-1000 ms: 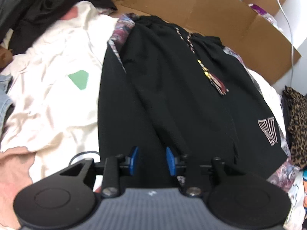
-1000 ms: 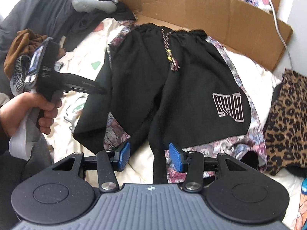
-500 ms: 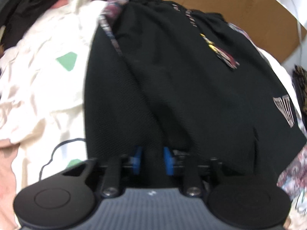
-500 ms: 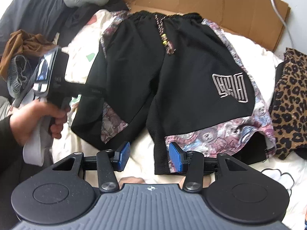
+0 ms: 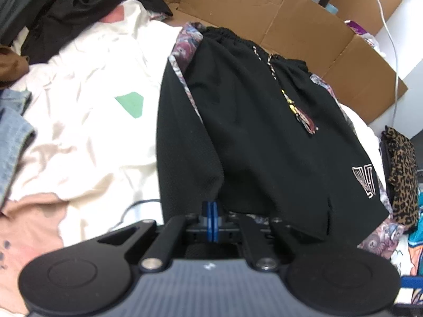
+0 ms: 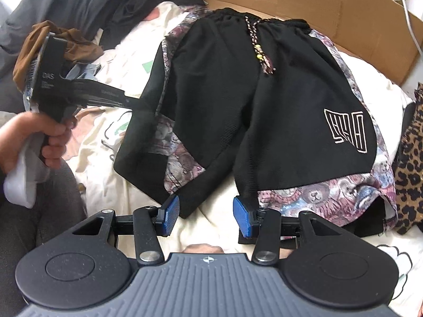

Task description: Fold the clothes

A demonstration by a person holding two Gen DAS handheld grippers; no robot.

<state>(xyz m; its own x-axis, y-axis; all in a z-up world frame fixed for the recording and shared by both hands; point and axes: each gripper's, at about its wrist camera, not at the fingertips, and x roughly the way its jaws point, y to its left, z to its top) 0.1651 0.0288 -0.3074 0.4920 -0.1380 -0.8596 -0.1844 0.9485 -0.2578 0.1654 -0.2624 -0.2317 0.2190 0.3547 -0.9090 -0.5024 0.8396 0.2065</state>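
Observation:
Black shorts (image 6: pixel 264 100) with patterned pink-grey side panels, a braided drawstring (image 6: pixel 257 50) and a white logo (image 6: pixel 346 129) lie spread on a cream sheet (image 6: pixel 127 60), waistband at the far side. My left gripper (image 5: pixel 212 220) is shut on the left leg's black fabric (image 5: pixel 185 158) near its hem. In the right wrist view the left gripper (image 6: pixel 127 103) reaches in from the left onto that leg. My right gripper (image 6: pixel 206 218) is open and empty, just in front of the gap between the two leg hems.
Cardboard walls (image 6: pixel 330 8) stand behind the shorts. A leopard-print garment (image 6: pixel 412 163) lies at the right. Dark clothes (image 5: pixel 66 8), a brown garment (image 6: pixel 76 45) and denim (image 5: pixel 13 132) are piled at the left. A white cable (image 5: pixel 391 34) hangs at the back right.
My left gripper closed from open onto the left leg's fabric. The right gripper drew back toward the hems and stayed open.

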